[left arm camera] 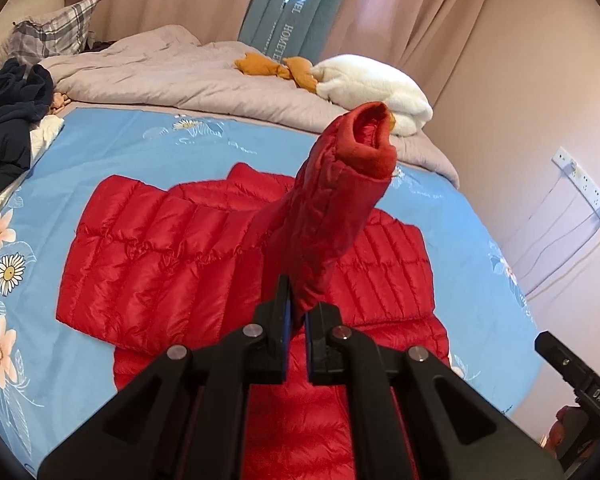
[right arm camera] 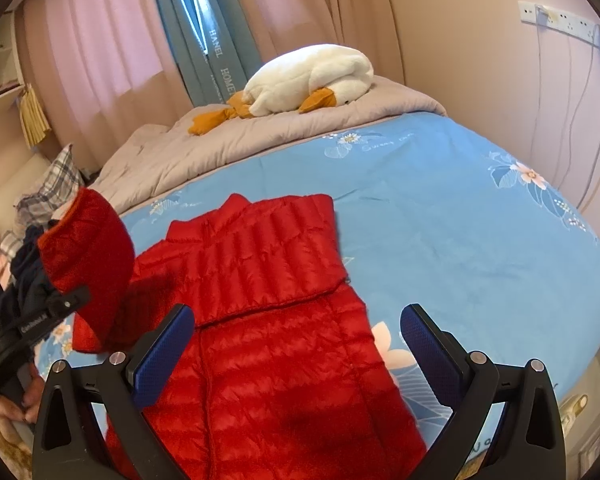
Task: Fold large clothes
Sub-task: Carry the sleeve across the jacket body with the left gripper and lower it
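A red quilted down jacket (left arm camera: 148, 256) lies spread on the blue flowered bed sheet (left arm camera: 100, 152). My left gripper (left arm camera: 297, 312) is shut on one red sleeve (left arm camera: 340, 200), which stands up from the jaws with its open cuff (left arm camera: 370, 136) pointing away over the jacket body. From the right wrist view the same jacket (right arm camera: 276, 320) lies below my right gripper (right arm camera: 298, 334), whose blue pads (right arm camera: 164, 352) stand wide apart with nothing between them. The lifted sleeve (right arm camera: 88, 256) and the left gripper's black body (right arm camera: 40, 320) show at the left edge there.
A grey duvet (left arm camera: 160, 76) is bunched along the far side of the bed with a white plush goose (right arm camera: 312, 76) on it. Dark clothes (left arm camera: 8, 120) and a plaid pillow (left arm camera: 56, 28) lie at the left. A wall with a power strip (right arm camera: 564, 24) borders the right.
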The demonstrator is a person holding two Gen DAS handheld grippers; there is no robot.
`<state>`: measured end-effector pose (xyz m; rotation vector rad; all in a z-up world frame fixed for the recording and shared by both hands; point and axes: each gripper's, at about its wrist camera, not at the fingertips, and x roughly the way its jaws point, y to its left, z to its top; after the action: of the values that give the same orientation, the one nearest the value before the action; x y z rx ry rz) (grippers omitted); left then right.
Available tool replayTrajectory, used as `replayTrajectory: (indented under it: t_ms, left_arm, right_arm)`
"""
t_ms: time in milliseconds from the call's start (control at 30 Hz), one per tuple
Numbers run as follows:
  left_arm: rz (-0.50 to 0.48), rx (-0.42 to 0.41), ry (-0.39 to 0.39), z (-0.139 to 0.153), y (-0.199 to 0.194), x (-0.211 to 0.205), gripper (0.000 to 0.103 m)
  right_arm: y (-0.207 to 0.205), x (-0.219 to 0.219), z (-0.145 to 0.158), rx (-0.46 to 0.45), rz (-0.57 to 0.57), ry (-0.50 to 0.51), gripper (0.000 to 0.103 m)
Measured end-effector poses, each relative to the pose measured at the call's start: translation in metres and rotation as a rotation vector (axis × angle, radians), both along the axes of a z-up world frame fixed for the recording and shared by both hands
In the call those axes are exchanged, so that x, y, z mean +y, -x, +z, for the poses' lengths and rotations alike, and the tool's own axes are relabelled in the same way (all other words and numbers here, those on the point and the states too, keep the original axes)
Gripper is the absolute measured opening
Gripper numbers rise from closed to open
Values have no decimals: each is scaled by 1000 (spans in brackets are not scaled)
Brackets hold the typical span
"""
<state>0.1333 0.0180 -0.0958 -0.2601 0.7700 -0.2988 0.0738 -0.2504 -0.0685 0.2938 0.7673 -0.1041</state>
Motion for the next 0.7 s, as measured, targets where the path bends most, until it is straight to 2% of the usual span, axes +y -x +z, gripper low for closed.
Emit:
replayTrajectory:
  t_ms: [700]
  left_arm:
    - [-89,84,-49,-31,1,-36,6]
  right_arm:
    - [7,-12,-6,6,-22,-5,102]
